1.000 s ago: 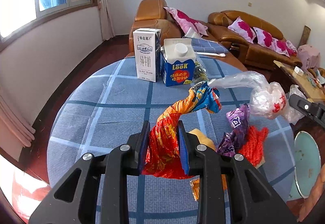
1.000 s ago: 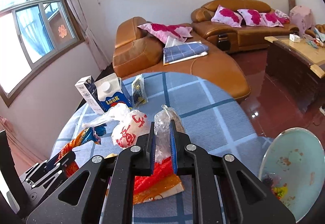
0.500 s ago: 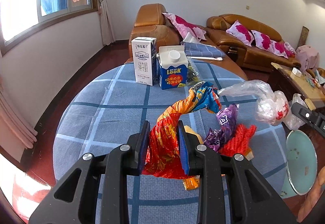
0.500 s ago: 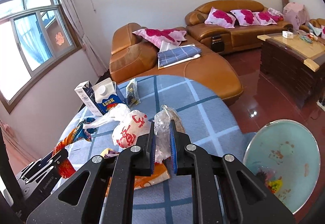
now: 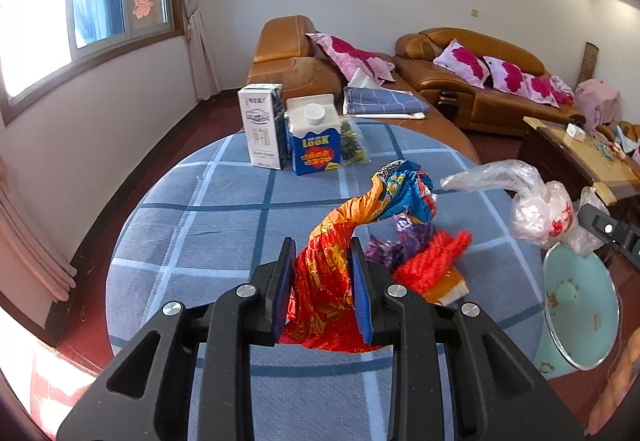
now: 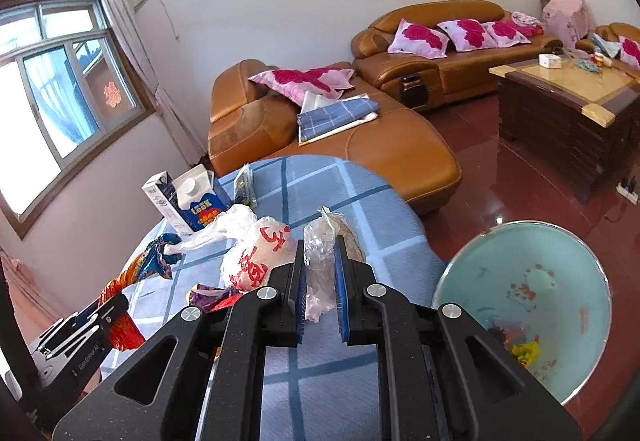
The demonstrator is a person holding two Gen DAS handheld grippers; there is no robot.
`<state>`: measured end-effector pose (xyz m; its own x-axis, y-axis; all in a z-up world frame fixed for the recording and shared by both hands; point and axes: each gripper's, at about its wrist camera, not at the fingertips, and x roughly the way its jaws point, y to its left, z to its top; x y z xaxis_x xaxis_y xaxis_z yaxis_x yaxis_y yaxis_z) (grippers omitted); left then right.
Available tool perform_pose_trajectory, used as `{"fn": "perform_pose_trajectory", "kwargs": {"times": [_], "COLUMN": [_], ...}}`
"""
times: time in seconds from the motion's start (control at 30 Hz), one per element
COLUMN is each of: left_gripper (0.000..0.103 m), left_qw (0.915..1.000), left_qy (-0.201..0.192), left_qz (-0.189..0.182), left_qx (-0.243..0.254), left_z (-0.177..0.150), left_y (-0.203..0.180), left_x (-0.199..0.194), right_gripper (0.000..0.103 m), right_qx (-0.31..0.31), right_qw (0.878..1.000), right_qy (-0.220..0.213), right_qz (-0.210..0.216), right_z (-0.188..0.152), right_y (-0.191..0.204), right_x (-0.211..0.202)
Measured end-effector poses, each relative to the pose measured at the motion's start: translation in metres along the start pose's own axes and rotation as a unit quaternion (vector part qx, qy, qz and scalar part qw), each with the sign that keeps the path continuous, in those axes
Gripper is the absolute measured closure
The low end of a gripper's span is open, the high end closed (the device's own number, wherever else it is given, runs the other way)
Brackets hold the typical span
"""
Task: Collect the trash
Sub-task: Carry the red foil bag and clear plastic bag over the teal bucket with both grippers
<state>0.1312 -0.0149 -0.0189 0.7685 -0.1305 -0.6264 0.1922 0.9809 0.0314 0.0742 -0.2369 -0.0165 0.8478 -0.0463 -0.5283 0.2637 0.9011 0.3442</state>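
Observation:
My left gripper [image 5: 322, 253] is shut on a red, orange and blue foil wrapper [image 5: 360, 217], lifted above the round table with the blue checked cloth [image 5: 224, 225]. My right gripper [image 6: 320, 253] is shut on a clear plastic bag [image 6: 320, 261], and a white plastic bag with red print [image 6: 260, 253] hangs beside it at its left. A purple wrapper [image 5: 390, 249] and a red and orange packet [image 5: 434, 263] lie on the cloth. A pale green bin [image 6: 520, 305] with some trash inside stands on the floor right of the table.
Two cartons, a white one [image 5: 264, 129] and a blue one [image 5: 314, 137], stand at the table's far edge with a small clear packet [image 5: 352, 145]. Brown sofas [image 6: 400, 145] with pink cushions and a wooden coffee table [image 6: 568, 109] lie beyond on the red floor.
Both grippers have drawn back and to the right with their loads. The table looks smaller and the green bin shows more fully. The grips are unchanged.

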Motion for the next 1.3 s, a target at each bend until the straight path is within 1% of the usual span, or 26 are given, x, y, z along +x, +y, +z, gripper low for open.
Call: {"fn": "perform_pose_trajectory", "kwargs": {"times": [0.33, 0.67, 0.87, 1.03, 1.17, 1.3], "left_gripper": [0.076, 0.076, 0.076, 0.076, 0.076, 0.076], "left_qw": [0.999, 0.9969, 0.9952, 0.9929, 0.9919, 0.9895], "left_qy": [-0.001, 0.0, -0.007, -0.011, -0.01, -0.01], "left_qz": [-0.019, -0.034, -0.038, -0.047, -0.056, -0.065], "left_qx": [0.039, 0.071, 0.089, 0.108, 0.113, 0.128], "left_z": [-0.014, -0.025, -0.027, -0.031, -0.033, -0.034], "left_y": [-0.054, -0.102, -0.129, -0.153, -0.17, -0.192], "left_x": [-0.016, -0.027, -0.037, -0.044, -0.048, -0.049], "right_gripper": [0.09, 0.09, 0.09, 0.09, 0.09, 0.09], "right_qx": [0.025, 0.042, 0.043, 0.059, 0.076, 0.084], "right_qw": [0.999, 0.996, 0.992, 0.988, 0.985, 0.982], "right_qy": [-0.022, -0.047, -0.063, -0.068, -0.07, -0.079], "right_qz": [-0.02, -0.068, -0.099, -0.124, -0.135, -0.15], "right_z": [-0.006, -0.019, -0.03, -0.037, -0.037, -0.039], "right_y": [-0.044, -0.087, -0.107, -0.129, -0.145, -0.156], "right_x": [-0.036, -0.066, -0.079, -0.085, -0.086, -0.088]}}
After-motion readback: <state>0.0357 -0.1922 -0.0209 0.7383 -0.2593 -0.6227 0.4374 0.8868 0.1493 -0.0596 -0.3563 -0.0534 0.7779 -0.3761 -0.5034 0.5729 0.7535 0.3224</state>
